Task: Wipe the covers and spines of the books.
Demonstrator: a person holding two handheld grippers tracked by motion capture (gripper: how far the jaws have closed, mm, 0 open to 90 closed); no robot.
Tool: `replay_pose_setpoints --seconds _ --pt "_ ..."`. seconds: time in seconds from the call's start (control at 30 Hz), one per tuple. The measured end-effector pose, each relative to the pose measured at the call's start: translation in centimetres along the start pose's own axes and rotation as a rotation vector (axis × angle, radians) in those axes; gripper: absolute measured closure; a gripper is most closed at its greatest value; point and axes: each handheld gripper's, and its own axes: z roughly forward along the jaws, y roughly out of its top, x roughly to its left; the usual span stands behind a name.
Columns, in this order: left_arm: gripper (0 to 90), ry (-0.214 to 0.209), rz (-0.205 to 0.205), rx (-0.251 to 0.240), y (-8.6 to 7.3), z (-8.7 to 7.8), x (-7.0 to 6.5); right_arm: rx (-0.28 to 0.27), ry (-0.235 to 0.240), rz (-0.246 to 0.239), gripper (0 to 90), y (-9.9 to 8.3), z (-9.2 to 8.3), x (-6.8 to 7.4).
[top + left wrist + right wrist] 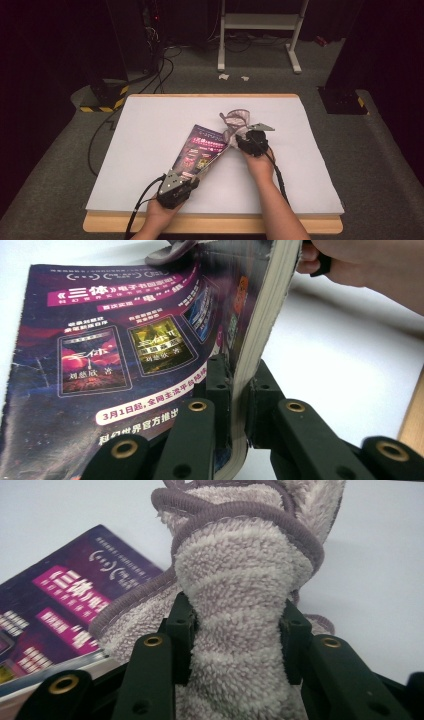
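We are looking down on a white-covered table point(150, 150) with a pale wooden edge, where a person's two forearms are reaching in from the near side, each hand holding a black two-jaw gripper. The left hand point(159, 212) is sitting low near the table's near edge, wrist turned so the left gripper point(192, 181) is pointing forward and to the right. Its jaws are pinching a thick paperback magazine with a glossy purple cover point(202, 150) by the page block near one corner; in the left gripper view we are seeing the two black jaws pressed together on the cream page edges point(250, 370), with the cover point(115, 350) curving away to the left. The magazine is lying aslant in the middle of the table, its near corner lifted in that grip. The right forearm is stretching farther forward, the right hand point(260, 162) wrapping the right gripper point(239, 139) just beside the magazine's far end. Its jaws are clamping a fluffy greyish-lilac towel with darker piping point(234, 122), which is bunching upward between them; the right gripper view is showing the pile squeezed between the two jaws point(240, 625), with the magazine lying behind it to the left point(65, 605).
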Motion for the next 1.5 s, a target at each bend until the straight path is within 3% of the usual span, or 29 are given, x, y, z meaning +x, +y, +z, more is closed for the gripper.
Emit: replay_pose_setpoints --seconds 0.17,0.37,1.23,1.33,1.5 --pt "82.8 0.0 0.014 0.009 -0.1 0.1 -0.2 0.021 -0.004 0.0 61.2 0.2 0.5 -0.6" --pt "82.6 -0.004 0.015 0.01 -0.1 0.1 -0.1 0.019 0.045 -0.001 61.7 0.1 -0.2 -0.1" --pt "82.4 0.005 0.025 0.01 -0.2 0.1 -0.2 -0.141 0.372 -0.165 61.0 -3.8 -9.0 12.1" --pt "82.4 0.007 0.022 0.009 -0.2 0.0 -0.3 -0.146 0.39 -0.179 60.9 -3.9 -9.5 12.7" --pt "82.5 0.01 0.02 0.011 -0.2 0.1 -0.3 -0.154 0.35 -0.193 60.6 -3.9 -9.3 12.5"
